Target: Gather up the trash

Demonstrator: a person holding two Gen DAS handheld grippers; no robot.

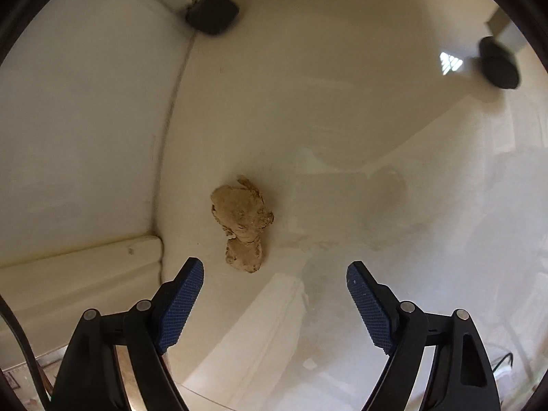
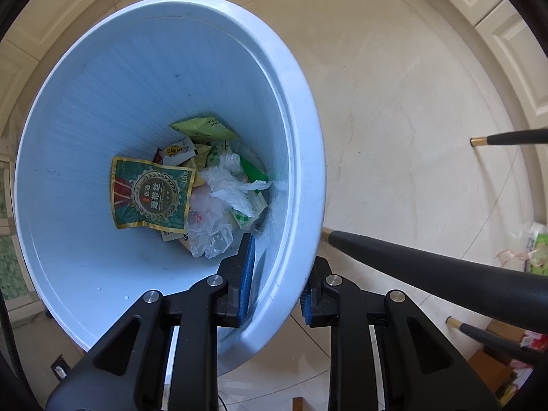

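A: Why is the right gripper (image 2: pixel 277 274) pinching the bin (image 2: pixel 301 157) rim?
B: Probably to carry the bin along for the trash.
A: And the left gripper (image 1: pixel 274 274)?
B: Jaws spread, empty, above the brown wad (image 1: pixel 241 222) lying on the floor (image 1: pixel 342 120), just ahead of the fingertips.

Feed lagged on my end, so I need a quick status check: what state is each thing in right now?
Left gripper: open, empty, pointing down at the floor.
Brown paper wad: crumpled, lying on the floor ahead of the open fingers, untouched.
Right gripper: shut on the bin's rim.
Blue bin: held by its rim, bottom covered with wrappers and plastic.
Green packet: lying flat inside the bin.
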